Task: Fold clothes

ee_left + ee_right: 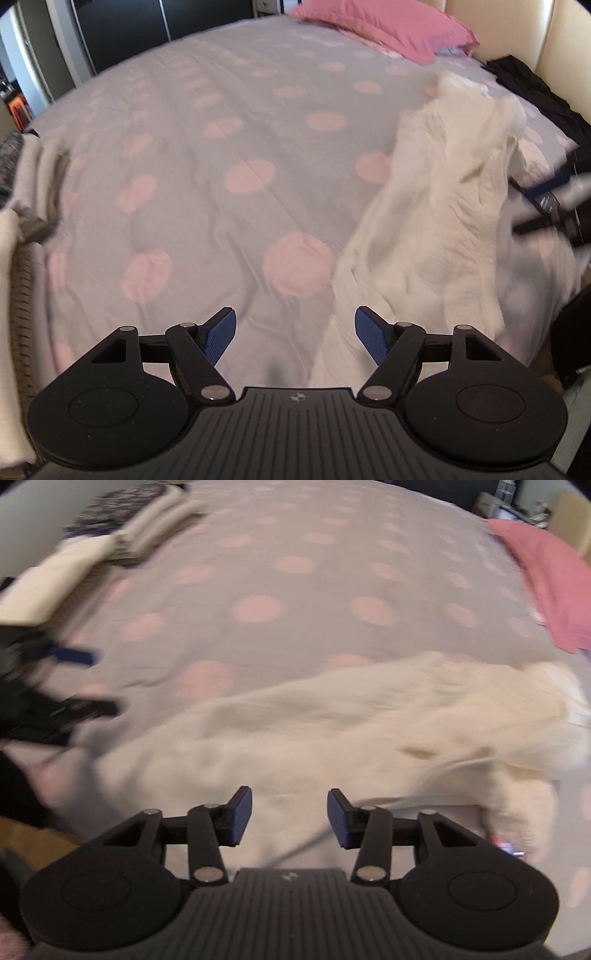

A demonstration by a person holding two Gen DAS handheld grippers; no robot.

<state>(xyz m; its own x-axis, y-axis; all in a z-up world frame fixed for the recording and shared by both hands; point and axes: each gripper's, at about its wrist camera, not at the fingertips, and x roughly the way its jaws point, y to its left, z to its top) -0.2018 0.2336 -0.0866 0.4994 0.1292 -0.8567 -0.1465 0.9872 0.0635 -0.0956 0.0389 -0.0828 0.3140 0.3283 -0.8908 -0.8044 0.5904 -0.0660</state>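
Note:
A fluffy white garment (439, 221) lies crumpled on the grey bedspread with pink dots (221, 147), on the right of the left wrist view. The same white garment (332, 731) stretches across the lower half of the right wrist view. My left gripper (295, 338) stands open above the bedspread, its right pad at the garment's near edge, nothing between the fingers. My right gripper (290, 818) is open just over the garment, holding nothing. Each gripper shows blurred at the edge of the other's view: right gripper (554, 206), left gripper (44, 686).
A pink pillow (384, 26) lies at the head of the bed. Dark clothes (532, 85) sit by the cream headboard. Folded beige and patterned clothes (122, 528) are stacked at the far edge of the bed; the same folded clothes (22, 177) show at the left.

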